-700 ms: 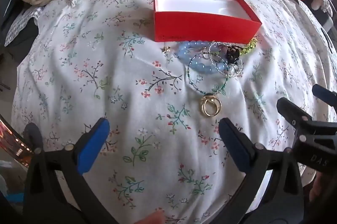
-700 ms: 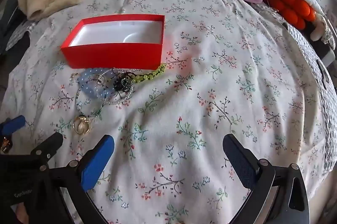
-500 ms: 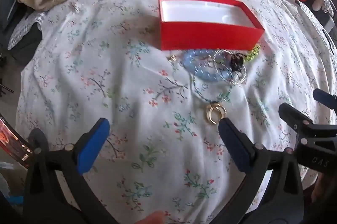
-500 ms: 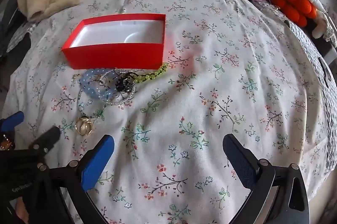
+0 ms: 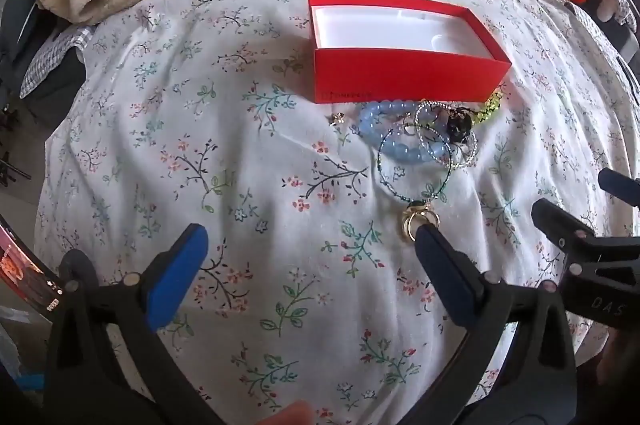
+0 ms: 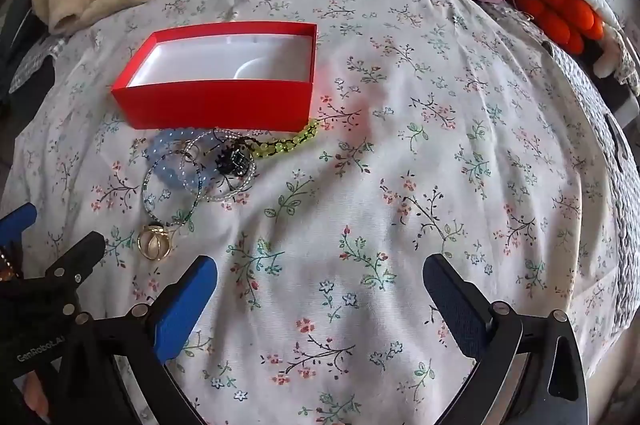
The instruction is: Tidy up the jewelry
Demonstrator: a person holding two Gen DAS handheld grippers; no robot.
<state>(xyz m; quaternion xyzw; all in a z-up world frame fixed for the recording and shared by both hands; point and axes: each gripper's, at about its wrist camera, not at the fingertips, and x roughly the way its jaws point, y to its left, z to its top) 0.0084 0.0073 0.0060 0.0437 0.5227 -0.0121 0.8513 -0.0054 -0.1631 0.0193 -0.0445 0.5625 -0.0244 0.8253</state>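
The right gripper (image 6: 320, 299) hangs over the floral bedspread (image 6: 420, 165) at 6 o'clock, its blue pads wide apart with nothing between them. Toward 10 o'clock an open red box (image 6: 216, 105) with a white lining sits on the bedspread, and touching its near wall lies a tangle of jewelry: a blue bracelet (image 6: 172, 173), a clear bead ring (image 6: 236, 189), a black charm (image 6: 232, 161) and a yellow-green strand (image 6: 288, 145). A thin green necklace (image 6: 172, 185) loops down to a gold pendant (image 6: 154, 243) at 8 o'clock, just beside the left gripper (image 6: 48, 237) at the edge.

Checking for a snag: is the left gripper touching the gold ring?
Cannot tell. Left wrist view: left gripper finger overlaps the gold ring. Right wrist view shows it beside the ring, height unclear.
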